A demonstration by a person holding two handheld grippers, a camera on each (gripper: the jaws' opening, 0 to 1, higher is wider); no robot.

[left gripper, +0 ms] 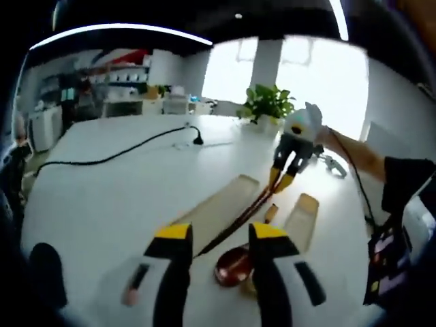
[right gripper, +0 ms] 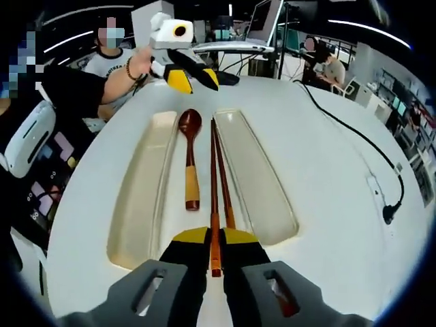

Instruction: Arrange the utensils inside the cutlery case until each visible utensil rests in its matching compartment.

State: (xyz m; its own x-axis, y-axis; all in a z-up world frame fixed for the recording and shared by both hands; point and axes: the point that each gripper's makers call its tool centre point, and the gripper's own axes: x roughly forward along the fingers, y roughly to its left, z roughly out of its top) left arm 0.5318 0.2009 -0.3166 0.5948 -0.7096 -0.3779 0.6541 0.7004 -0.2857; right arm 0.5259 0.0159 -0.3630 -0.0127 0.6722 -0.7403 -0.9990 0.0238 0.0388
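Two shallow beige case halves lie side by side on the white table, the left half (right gripper: 139,197) and the right half (right gripper: 255,174). Between them lie a wooden spoon (right gripper: 191,160) with a dark red bowl and a pair of brown chopsticks (right gripper: 214,177). My right gripper (right gripper: 215,240) is shut on the near ends of the chopsticks. My left gripper (right gripper: 193,79) hangs open just past the spoon's bowl. In the left gripper view its open jaws (left gripper: 221,235) frame the spoon bowl (left gripper: 231,266), the chopsticks (left gripper: 238,219) run away to the right gripper (left gripper: 281,182), and the halves (left gripper: 218,204) (left gripper: 303,218) flank them.
A black power cable with a plug (left gripper: 197,139) (right gripper: 388,212) crosses the table on one side. A potted plant (left gripper: 267,102) stands at the far edge. A person's arm and body (right gripper: 82,82) are close to the table's edge. A laptop stand (right gripper: 266,24) is beyond.
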